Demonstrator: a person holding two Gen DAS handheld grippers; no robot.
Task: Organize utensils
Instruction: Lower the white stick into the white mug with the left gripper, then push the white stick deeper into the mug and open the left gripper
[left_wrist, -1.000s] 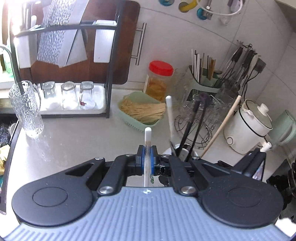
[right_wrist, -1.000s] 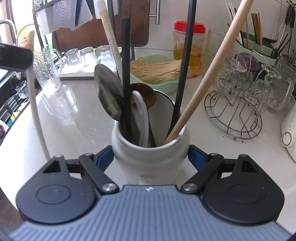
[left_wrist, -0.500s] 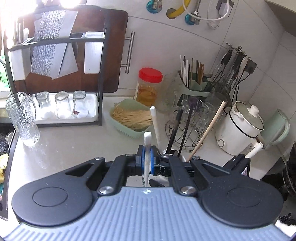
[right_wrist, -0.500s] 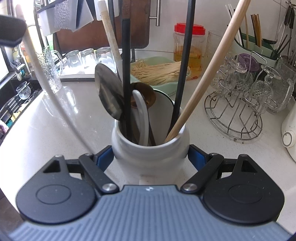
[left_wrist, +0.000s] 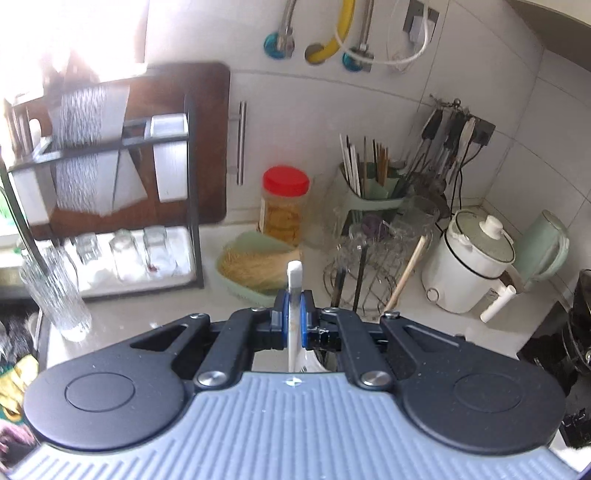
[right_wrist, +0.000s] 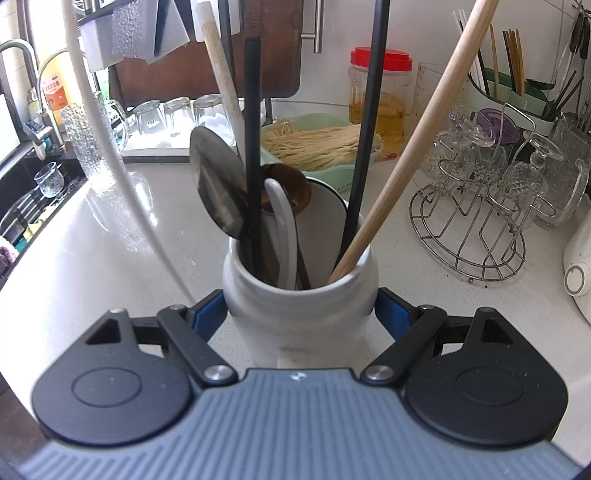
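My left gripper (left_wrist: 294, 314) is shut on the thin handle of a white utensil (left_wrist: 294, 277), which pokes up between the blue pads. In the right wrist view that same white utensil (right_wrist: 110, 147) hangs as a long curved shaft left of the white ceramic crock (right_wrist: 301, 295). My right gripper (right_wrist: 301, 314) is shut on the crock, one blue pad on each side. In the crock stand a wooden handle (right_wrist: 406, 166), two black handles (right_wrist: 253, 147), a metal spoon head (right_wrist: 218, 184) and a white spoon (right_wrist: 284, 221). The left view hides the crock behind the gripper.
On the counter stand a green basket of noodles (left_wrist: 258, 266), a red-lidded jar (left_wrist: 284, 206), a green chopstick holder (left_wrist: 369, 192), a wire rack of glasses (right_wrist: 469, 221) and a white cooker (left_wrist: 469, 273). At the left are a glass pitcher (left_wrist: 55, 288), a tray of tumblers (left_wrist: 129, 254) and the sink (right_wrist: 29, 192).
My left gripper has risen with the white utensil; the counter looks farther below, and in the right view the utensil's shaft has slid upward. The right gripper and crock have not moved.
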